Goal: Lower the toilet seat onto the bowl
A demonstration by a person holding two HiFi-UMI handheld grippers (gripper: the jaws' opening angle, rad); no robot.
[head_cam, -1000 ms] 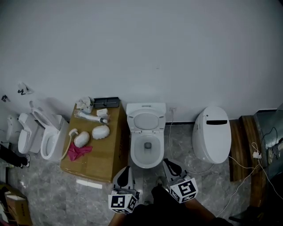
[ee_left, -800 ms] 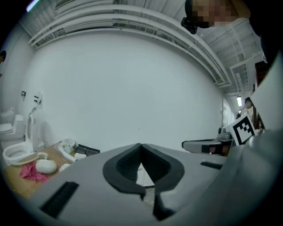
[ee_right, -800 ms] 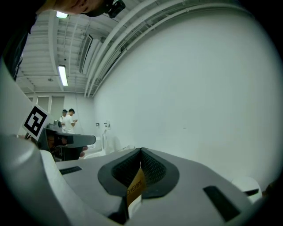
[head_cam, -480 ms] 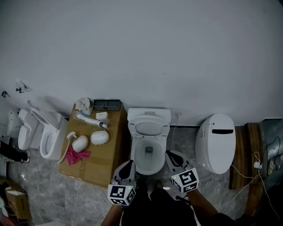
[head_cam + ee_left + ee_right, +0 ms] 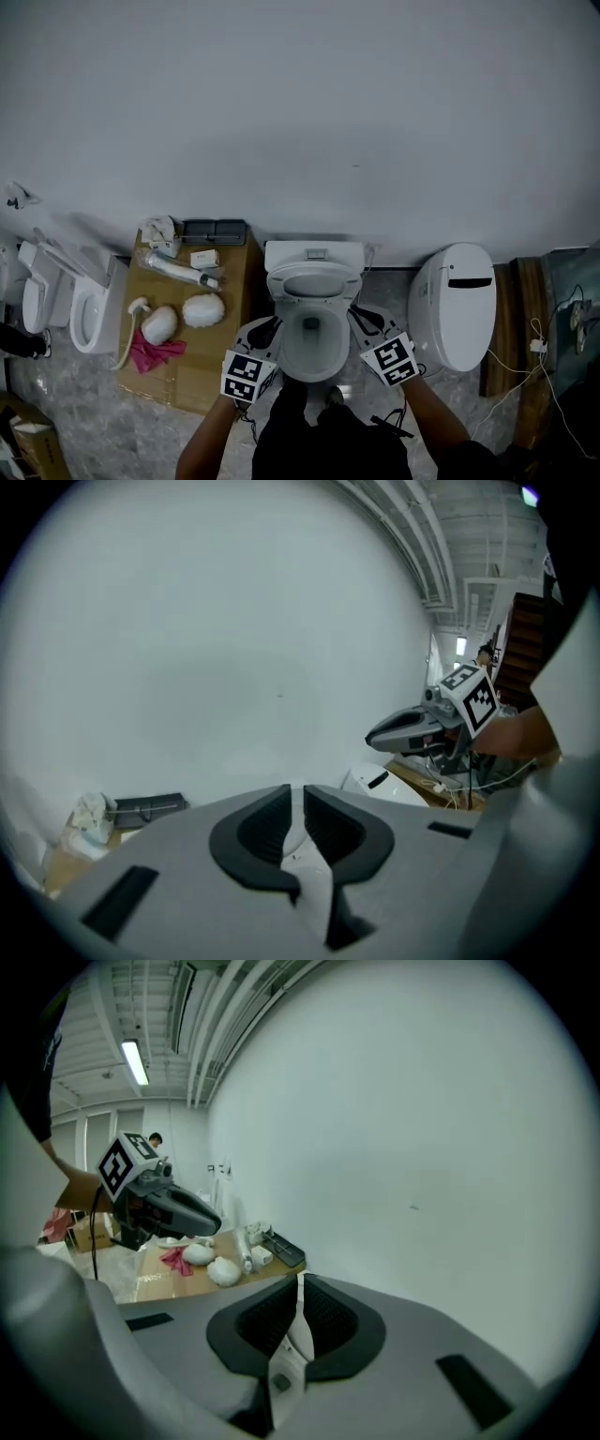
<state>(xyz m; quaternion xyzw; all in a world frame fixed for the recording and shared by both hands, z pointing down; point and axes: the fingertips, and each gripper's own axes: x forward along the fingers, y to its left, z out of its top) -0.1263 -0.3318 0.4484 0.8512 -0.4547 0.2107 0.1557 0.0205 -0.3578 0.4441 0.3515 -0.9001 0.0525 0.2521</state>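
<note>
Left of centre I count one spare toilet, open, and a cardboard box with two white pads. At centre, my left gripper is pressed together, empty. The toilet seat stands raised above the bowl, so lowering hasn't begun. My right gripper is likewise closed on nothing. At right is one closed toilet.

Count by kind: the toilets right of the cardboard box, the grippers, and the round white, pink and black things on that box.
Toilets: 2, the open toilet and the lidded toilet
Grippers: 2, the left gripper and the right gripper
Round white lumps: 2
Pink cloth: 1
Black tray: 1
Total: 8
</note>
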